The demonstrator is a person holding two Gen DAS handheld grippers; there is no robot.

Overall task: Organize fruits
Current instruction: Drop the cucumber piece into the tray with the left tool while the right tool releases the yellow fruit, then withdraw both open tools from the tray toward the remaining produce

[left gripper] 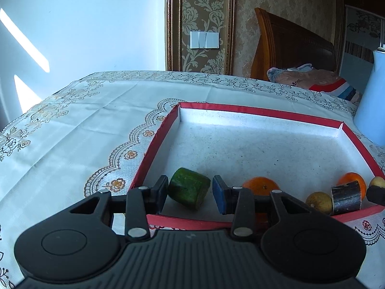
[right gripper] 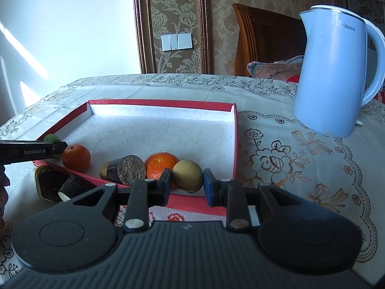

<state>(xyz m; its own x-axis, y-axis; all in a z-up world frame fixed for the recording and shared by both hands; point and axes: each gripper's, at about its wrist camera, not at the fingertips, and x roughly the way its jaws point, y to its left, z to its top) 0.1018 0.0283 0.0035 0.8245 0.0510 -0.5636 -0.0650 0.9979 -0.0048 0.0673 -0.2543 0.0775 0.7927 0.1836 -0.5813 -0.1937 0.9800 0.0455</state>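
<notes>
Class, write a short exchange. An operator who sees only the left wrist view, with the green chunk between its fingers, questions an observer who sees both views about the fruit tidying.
Operator: I only see a black tip at my right edge. Is the right gripper gripping anything?
Observer: Not gripping. It is open, with a yellowish fruit between its fingers in the near right corner of the tray.
Operator: Is anything lying outside the tray? My own gripper body hides the near side.
Observer: Yes. Two dark chunks lie on the tablecloth, just outside the tray's near left edge.
</notes>
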